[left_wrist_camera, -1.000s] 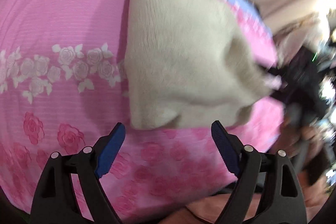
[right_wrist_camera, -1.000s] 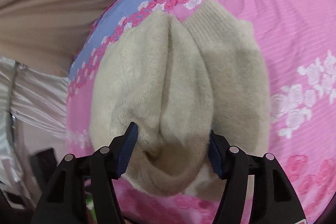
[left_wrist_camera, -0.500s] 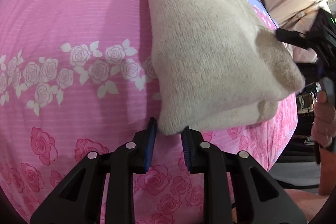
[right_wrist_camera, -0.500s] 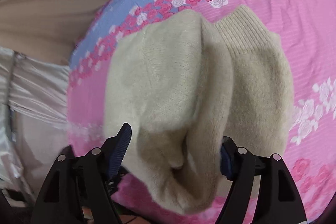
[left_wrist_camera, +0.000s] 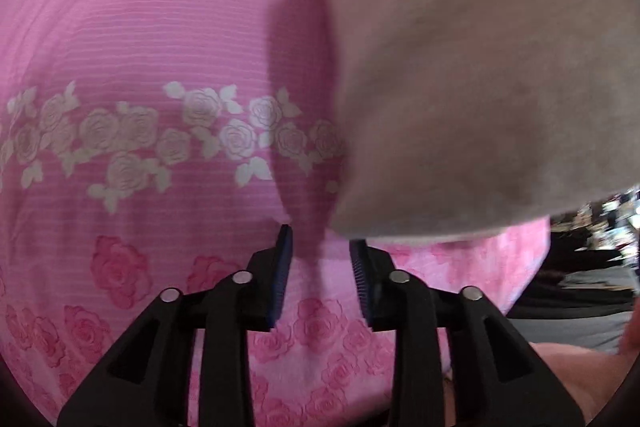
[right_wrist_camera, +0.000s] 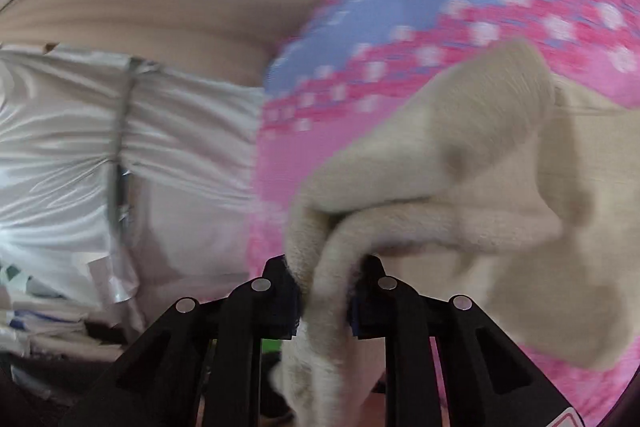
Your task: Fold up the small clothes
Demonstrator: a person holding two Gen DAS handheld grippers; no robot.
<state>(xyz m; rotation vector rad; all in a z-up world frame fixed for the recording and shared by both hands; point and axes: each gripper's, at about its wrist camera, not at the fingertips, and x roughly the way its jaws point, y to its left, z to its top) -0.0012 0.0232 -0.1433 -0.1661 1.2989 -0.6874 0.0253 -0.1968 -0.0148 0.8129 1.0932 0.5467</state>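
1. One cream knit garment (right_wrist_camera: pixel 460 187) hangs lifted over the bed (left_wrist_camera: pixel 140 39), near its far right corner; blur hides its shape.
2. The right gripper (right_wrist_camera: pixel 324 291) fingers are squeezed tight on a bunched fold of it.
3. The left gripper (left_wrist_camera: pixel 320 267) fingers sit partly apart, holding nothing, just under the garment's edge.
4. The bed cover is pink with roses.

Cream knit garment (right_wrist_camera: pixel 460 187); pink rose-print sheet (left_wrist_camera: pixel 160 47) with white roses, blue border
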